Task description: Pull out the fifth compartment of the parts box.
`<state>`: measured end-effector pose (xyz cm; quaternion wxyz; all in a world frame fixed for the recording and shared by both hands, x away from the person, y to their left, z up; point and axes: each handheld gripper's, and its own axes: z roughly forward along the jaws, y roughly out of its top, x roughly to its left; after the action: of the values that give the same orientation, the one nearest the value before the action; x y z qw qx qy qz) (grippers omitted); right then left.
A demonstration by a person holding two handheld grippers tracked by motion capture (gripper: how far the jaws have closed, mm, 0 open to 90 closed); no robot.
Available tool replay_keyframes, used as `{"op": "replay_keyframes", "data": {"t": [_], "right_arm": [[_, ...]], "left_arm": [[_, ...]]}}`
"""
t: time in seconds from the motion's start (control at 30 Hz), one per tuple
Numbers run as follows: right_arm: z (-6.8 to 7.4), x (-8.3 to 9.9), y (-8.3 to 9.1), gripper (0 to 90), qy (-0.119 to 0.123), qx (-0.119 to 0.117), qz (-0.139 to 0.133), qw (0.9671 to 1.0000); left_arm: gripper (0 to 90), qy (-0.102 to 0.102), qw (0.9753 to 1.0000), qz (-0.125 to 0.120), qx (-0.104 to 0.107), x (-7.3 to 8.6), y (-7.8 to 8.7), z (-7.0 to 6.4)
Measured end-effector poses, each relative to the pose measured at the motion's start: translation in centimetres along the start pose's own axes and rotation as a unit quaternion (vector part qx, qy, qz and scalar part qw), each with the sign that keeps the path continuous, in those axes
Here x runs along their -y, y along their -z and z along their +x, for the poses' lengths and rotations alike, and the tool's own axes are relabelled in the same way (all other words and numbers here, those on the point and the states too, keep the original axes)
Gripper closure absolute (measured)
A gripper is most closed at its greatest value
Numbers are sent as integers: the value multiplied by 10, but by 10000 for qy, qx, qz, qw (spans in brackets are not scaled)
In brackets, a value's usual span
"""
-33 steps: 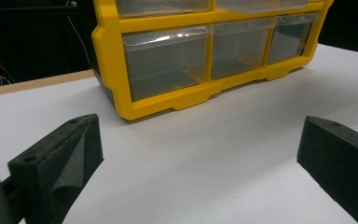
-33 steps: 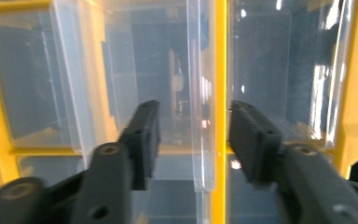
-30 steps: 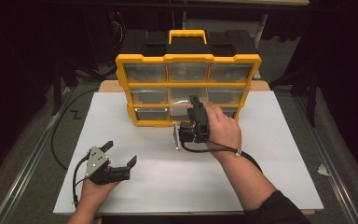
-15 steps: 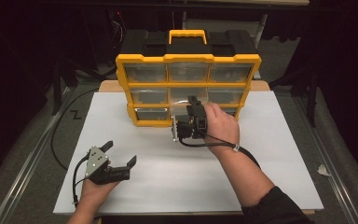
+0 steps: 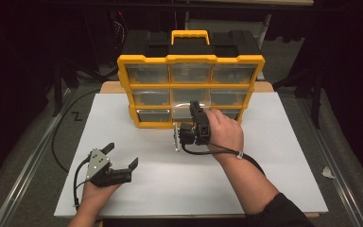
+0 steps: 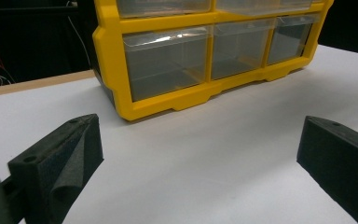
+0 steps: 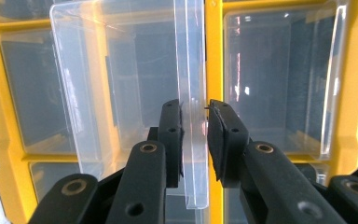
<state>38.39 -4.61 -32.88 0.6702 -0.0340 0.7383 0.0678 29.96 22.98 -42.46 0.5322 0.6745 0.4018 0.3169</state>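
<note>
A yellow and black organizer [image 5: 191,59] with clear drawers stands at the back of the white board. My right gripper [image 5: 194,108] is at its middle column, low on the front. In the right gripper view the right gripper [image 7: 195,109] is shut on the thin front lip of a clear drawer [image 7: 121,70] that sticks out from the yellow frame [image 7: 213,56]. I cannot tell which row the drawer belongs to. My left gripper [image 5: 121,155] rests open near the board's front left corner, far from the organizer [image 6: 168,100], with nothing between its fingers [image 6: 74,144].
The white board [image 5: 170,184] lies on a wooden table and has bare room in front of the organizer. A black cable [image 5: 59,137] runs along the left side. Dark stands surround the table, and a scrap of paper [image 5: 327,172] lies at the right.
My right hand has shifted slightly left with the drawer lip held between its jaws. The left gripper has stayed in place.
</note>
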Motion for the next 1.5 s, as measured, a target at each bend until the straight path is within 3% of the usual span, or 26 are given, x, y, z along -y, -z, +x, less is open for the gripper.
{"op": "replay_keyframes", "data": {"t": [0.67,1.5], "right_arm": [[4,-1,30,784,54,101,-156,9998],[12,-1,32,776,-16,173,-210,9996]], "left_arm": [[7,-20,10000,-3,3,0,0,0],[7,-28,10000,-6,24,0,-1,-1]]}}
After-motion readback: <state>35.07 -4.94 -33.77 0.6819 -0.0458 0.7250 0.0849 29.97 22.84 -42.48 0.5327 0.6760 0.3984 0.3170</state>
